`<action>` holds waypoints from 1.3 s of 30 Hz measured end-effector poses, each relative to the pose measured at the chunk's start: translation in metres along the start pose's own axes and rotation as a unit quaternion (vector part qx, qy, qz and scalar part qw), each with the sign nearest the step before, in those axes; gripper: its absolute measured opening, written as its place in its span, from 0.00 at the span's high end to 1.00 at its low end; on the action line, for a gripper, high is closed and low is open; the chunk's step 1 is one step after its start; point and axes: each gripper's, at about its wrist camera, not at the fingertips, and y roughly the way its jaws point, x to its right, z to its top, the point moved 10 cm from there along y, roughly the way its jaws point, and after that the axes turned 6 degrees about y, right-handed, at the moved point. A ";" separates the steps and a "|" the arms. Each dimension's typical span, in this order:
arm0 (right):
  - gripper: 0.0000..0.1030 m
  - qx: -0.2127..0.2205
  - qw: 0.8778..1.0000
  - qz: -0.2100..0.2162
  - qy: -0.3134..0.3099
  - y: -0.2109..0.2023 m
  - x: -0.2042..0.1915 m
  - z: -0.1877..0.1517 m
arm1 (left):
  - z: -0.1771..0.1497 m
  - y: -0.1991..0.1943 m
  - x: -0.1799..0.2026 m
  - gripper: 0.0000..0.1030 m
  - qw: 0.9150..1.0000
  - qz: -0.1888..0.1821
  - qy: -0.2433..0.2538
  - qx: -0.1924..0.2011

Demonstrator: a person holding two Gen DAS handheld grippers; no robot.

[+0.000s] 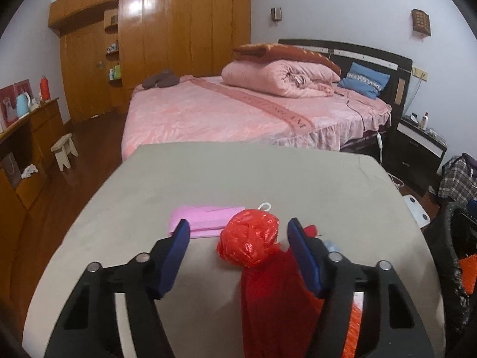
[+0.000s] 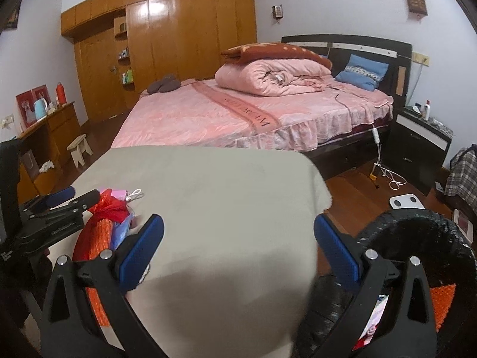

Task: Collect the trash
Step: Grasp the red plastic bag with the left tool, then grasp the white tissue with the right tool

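Low in the centre of the left wrist view, the crumpled red plastic bag lies on the grey-covered table between the parted, untouching fingers of the left gripper. It looks light, soft and crinkly, best pinched across its bunched ball. The right gripper gapes wide and empty; the bedspread lettering is unreadable.

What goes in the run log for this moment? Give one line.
left claw: open around red plastic bag, pads clear | right claw: open, empty | black trash bag: open beside table
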 end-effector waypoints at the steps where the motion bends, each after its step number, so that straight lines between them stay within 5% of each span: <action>1: 0.05 -0.004 1.000 0.002 -0.002 0.005 -0.003 -0.001 | -0.002 0.004 0.001 0.41 1.000 -0.004 0.000 -0.005; 10: 0.05 -0.021 1.000 0.013 -0.015 0.020 -0.022 -0.010 | -0.021 0.023 0.005 0.66 0.998 -0.058 -0.018 -0.027; 22: 0.05 -0.031 0.999 0.035 -0.024 0.023 -0.045 -0.017 | -0.008 -0.021 -0.019 0.67 0.998 -0.041 -0.040 0.015; 36: 0.06 -0.072 0.994 0.063 -0.044 0.035 -0.081 -0.050 | -0.044 -0.044 -0.036 0.67 0.999 -0.014 -0.028 -0.004; 39: 0.13 -0.081 0.993 0.070 -0.049 0.037 -0.088 -0.058 | -0.049 -0.046 -0.038 0.67 1.000 -0.013 -0.025 -0.007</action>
